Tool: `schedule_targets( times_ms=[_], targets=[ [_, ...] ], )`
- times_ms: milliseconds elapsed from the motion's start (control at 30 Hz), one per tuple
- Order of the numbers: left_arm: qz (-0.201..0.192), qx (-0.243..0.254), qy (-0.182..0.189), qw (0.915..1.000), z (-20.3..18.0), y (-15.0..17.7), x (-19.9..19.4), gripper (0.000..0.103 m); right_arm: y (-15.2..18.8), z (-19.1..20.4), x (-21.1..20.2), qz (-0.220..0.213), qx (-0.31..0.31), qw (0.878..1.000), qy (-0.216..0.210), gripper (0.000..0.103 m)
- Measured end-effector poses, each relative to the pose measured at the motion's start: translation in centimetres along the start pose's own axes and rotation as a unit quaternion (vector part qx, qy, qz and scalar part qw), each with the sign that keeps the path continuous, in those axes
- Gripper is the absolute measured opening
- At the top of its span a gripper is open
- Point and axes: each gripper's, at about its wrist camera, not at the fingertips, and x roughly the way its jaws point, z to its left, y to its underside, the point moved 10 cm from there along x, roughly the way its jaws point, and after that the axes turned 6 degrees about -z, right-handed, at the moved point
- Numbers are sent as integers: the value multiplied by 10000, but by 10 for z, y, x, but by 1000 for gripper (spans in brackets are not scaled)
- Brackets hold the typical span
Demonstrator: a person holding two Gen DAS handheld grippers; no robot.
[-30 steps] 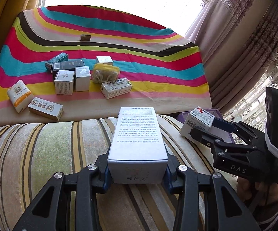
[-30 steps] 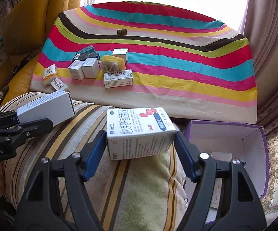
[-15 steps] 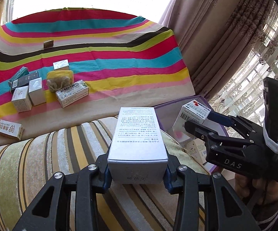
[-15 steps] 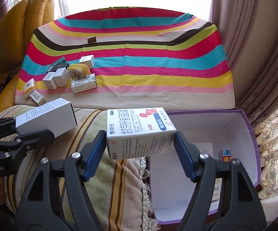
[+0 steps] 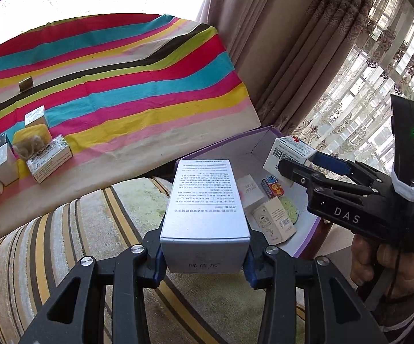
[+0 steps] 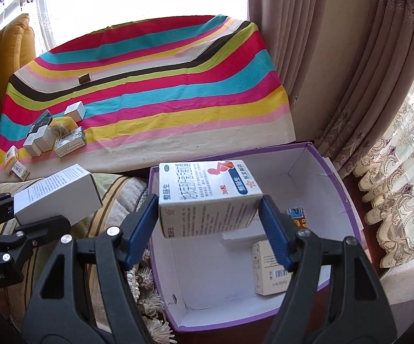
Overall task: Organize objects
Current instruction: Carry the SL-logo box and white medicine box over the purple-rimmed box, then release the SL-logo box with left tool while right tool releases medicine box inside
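Observation:
My left gripper [image 5: 204,261] is shut on a tall silver-white box [image 5: 204,209] printed with small text, held over the striped sofa arm [image 5: 63,246] next to the purple box. My right gripper [image 6: 208,215] is shut on a white medicine box with a red heart and blue label [image 6: 207,195], hanging over the open purple box [image 6: 341,183]. That box has a white inside and holds several small packs [image 6: 270,269]. In the left wrist view the right gripper [image 5: 295,157] with its medicine box [image 5: 288,153] shows at the right. The silver-white box [image 6: 58,197] appears at left in the right wrist view.
A table under a rainbow-striped cloth [image 6: 161,109] carries several more small boxes [image 6: 69,142] at its left and one small brown item [image 6: 84,78] farther back. Curtains [image 6: 335,71] hang at the right, a yellow cushion [image 6: 12,51] at the left. A person's hand [image 5: 384,263] grips the right tool.
Both grippers have swung to the right with their boxes, away from the striped table. The purple box has come into full view beneath the right gripper; grips unchanged.

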Motion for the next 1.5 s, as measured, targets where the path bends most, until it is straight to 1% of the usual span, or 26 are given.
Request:
schedule_targets(
  times_ms=[133,233,267,333,367,400,467,833,1000,1133,1200,1300,1400,1500],
  targets=[
    [33,164,118,9998,-16,-1,7,43,-1,-18,-3,-47,116,9998,176,74],
    [66,235,284,9993,-30,-1,12,43,-2,-25,-4,-69,176,9995,261,74],
    [87,254,334,9991,-34,-1,15,44,-3,-28,-4,-77,194,9994,288,75],
    [140,287,390,9987,-39,0,17,50,-4,-32,-4,-94,258,9991,332,76],
    [133,297,396,9987,-40,1,17,55,-5,-34,-4,-86,278,9990,348,76],
    [120,292,391,9987,-40,1,16,58,-5,-34,-3,-81,275,9990,348,76],
    [101,217,398,9989,-37,0,14,58,-4,-33,-3,-72,257,9991,338,78],
    [2,-10,407,9992,-27,-2,9,58,-3,-19,-4,-56,164,9997,190,81],
    [-79,-143,329,9993,-14,-2,3,58,-4,-14,-5,-52,138,9998,118,82],
    [-166,-306,236,9991,3,-2,-5,58,-5,-5,-6,-65,83,9999,-22,83],
    [-194,-409,205,9988,12,-1,-10,58,-4,2,-7,-67,0,10000,-71,83],
    [-301,-523,142,9981,27,-1,-20,58,-5,11,-7,-76,-227,9997,-19,83],
    [-393,-677,2,9969,47,0,-30,59,-5,20,-8,-81,-257,9995,-160,83],
    [-485,-940,-95,9943,68,3,-41,61,-6,31,-8,-62,-261,9990,-354,83]
  ],
)
